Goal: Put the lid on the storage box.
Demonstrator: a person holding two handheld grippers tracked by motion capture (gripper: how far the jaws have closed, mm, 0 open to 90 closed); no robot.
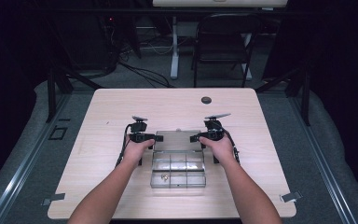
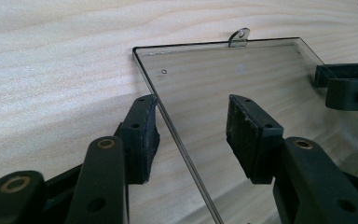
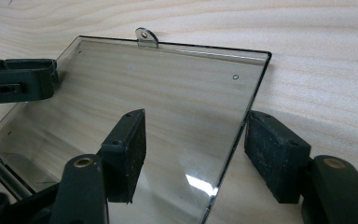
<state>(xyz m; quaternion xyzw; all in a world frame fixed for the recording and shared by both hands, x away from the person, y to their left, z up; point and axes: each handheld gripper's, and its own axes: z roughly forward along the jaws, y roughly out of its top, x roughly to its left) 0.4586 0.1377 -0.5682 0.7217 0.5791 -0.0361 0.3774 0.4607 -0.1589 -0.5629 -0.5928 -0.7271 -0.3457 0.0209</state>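
A clear plastic compartment box [image 1: 177, 179] lies near the table's front middle, with its lid [image 1: 178, 140] swung back flat on the wood. A small gold item [image 1: 164, 177] sits in a front left compartment. My left gripper [image 1: 157, 138] straddles the lid's left edge. In the left gripper view the lid [image 2: 205, 74] edge runs between the jaws of my left gripper [image 2: 191, 114], close by one pad and well apart from the other. My right gripper [image 1: 193, 138] straddles the right edge the same way, and the lid [image 3: 168, 79] passes between the spread jaws of my right gripper [image 3: 196, 128]. Both are open.
The lid's small latch tab [image 2: 239, 37] points to the far side. A dark grommet [image 1: 206, 100] sits in the table's far middle. A folding chair [image 1: 223, 42] and a desk leg stand beyond the table. Metal clips [image 1: 53, 199] mark the front corners.
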